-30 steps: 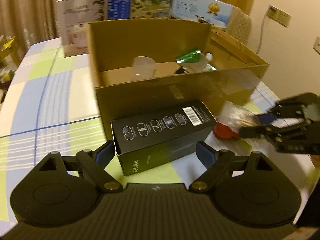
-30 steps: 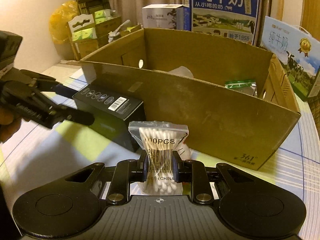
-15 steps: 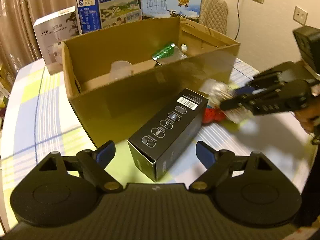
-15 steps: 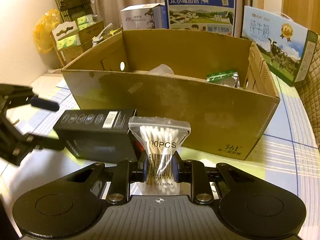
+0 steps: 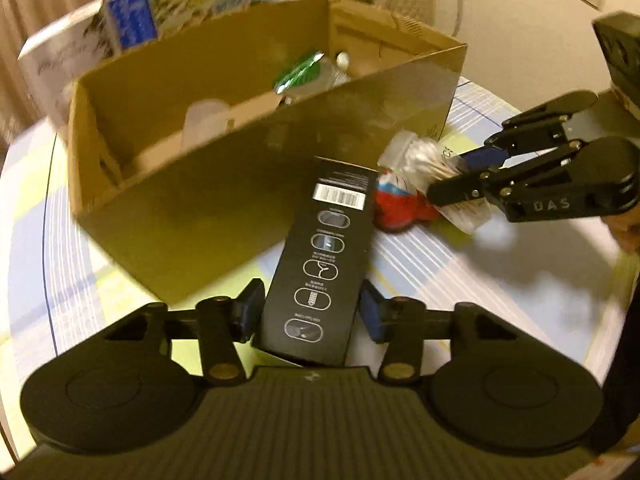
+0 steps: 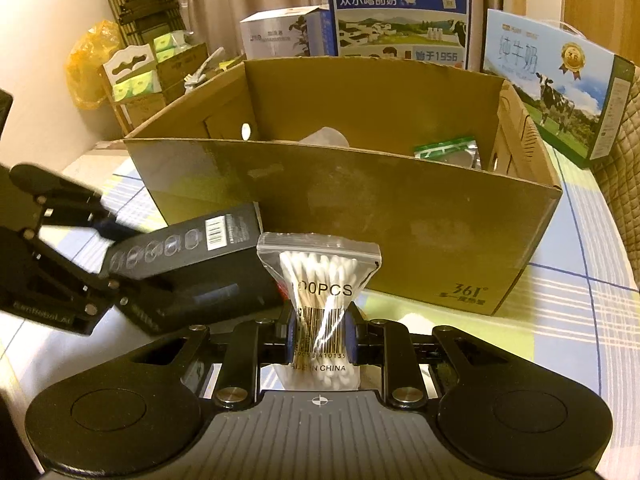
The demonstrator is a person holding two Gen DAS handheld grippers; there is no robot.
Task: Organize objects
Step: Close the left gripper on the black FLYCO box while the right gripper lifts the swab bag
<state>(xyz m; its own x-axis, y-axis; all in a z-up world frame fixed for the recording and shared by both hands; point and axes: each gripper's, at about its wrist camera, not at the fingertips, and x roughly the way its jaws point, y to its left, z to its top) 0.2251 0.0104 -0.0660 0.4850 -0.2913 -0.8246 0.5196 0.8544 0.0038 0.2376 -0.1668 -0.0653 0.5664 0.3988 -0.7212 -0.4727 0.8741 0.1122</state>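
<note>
Your left gripper (image 5: 311, 315) is closing around the near end of the black box (image 5: 324, 264); the box sits between the blue pads (image 5: 251, 312), which look to be at its sides, but blur means you cannot tell if they press yet. The box lies flat on the table (image 5: 500, 280), its long side running away from you, the barcode end close to the front wall of the cardboard box (image 5: 248, 184).

Your right gripper (image 6: 320, 338) is clamped nearly closed on the bag of cotton swabs (image 6: 320, 280), pinching it at the barcode so the bag waists in; the bag stands upright between the pads, with its zip top uppermost. In the left view, the same gripper (image 5: 444, 188) comes in from the right table edge, bag (image 5: 420, 156) in its tips, just beside the far right corner of the black box.

A red object (image 5: 400, 208) lies on the table between the black box and the swab bag, touching or nearly touching both; its details are blurred.

Further back, the cardboard box (image 6: 348, 208) stands open-topped mid-table. Inside it are a clear plastic cup (image 6: 326, 138) toward the left and a green-topped packet (image 6: 446, 150) near the right wall.

Behind the box, along the far table edge, are a white carton (image 6: 276, 34), a tall blue milk carton (image 6: 400, 8) and a light blue milk carton (image 6: 552, 92).
</note>
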